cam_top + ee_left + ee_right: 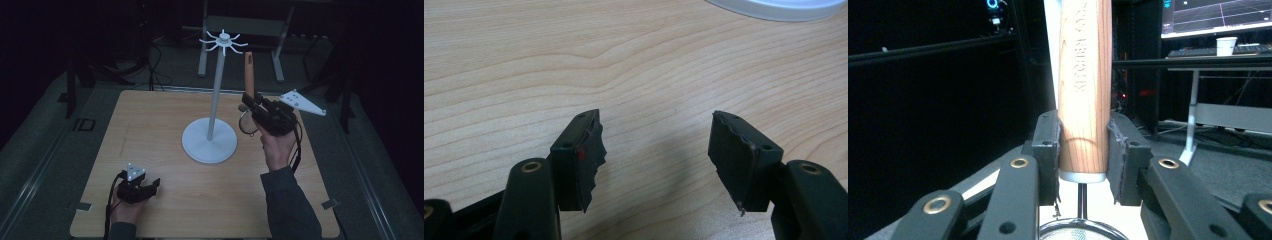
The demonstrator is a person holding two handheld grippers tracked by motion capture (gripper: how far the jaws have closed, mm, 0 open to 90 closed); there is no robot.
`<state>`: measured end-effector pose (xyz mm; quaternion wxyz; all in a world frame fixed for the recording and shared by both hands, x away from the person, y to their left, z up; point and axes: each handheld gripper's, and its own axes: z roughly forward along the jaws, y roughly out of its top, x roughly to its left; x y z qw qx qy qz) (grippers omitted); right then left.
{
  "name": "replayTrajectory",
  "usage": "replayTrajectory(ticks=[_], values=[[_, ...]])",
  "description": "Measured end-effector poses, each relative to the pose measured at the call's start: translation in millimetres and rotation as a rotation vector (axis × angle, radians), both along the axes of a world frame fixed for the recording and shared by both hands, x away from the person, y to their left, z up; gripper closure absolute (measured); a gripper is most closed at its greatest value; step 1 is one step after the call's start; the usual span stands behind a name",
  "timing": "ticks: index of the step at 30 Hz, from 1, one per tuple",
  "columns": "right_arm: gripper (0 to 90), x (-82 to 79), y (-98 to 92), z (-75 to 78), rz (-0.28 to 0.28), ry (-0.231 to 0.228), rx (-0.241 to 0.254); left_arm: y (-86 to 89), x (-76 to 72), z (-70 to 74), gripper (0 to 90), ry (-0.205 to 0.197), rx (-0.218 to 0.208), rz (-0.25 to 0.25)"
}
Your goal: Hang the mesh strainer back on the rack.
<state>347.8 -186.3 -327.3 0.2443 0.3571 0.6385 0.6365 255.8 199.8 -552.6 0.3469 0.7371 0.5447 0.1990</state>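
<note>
- Right gripper (248,106), raised right of the white stand (210,140), jaws clamped upright on a wooden handle (248,75).
- Left gripper (150,187), low near-left of the stand, jaws spread apart.

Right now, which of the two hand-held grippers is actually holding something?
The right hand-held gripper, beside the white stand: its jaws clamp the wooden handle of a small strainer, held upright. The left hand-held gripper rests open over the bare table.
</note>
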Motion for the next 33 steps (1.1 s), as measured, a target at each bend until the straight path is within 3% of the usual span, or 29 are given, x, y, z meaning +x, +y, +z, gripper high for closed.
replayTrajectory(ticks=[9, 33], values=[[69.3, 3.1, 2.5, 4.5, 0.029, 0.004, 0.036, 0.1, 0.0, 0.0, 38.3, 0.0, 0.0, 0.0], [69.3, 7.8, 6.6, 7.6, 0.044, 0.012, 0.053, -0.3, 0.6, -0.3, 38.3, 0.0, 0.0, -0.001]])
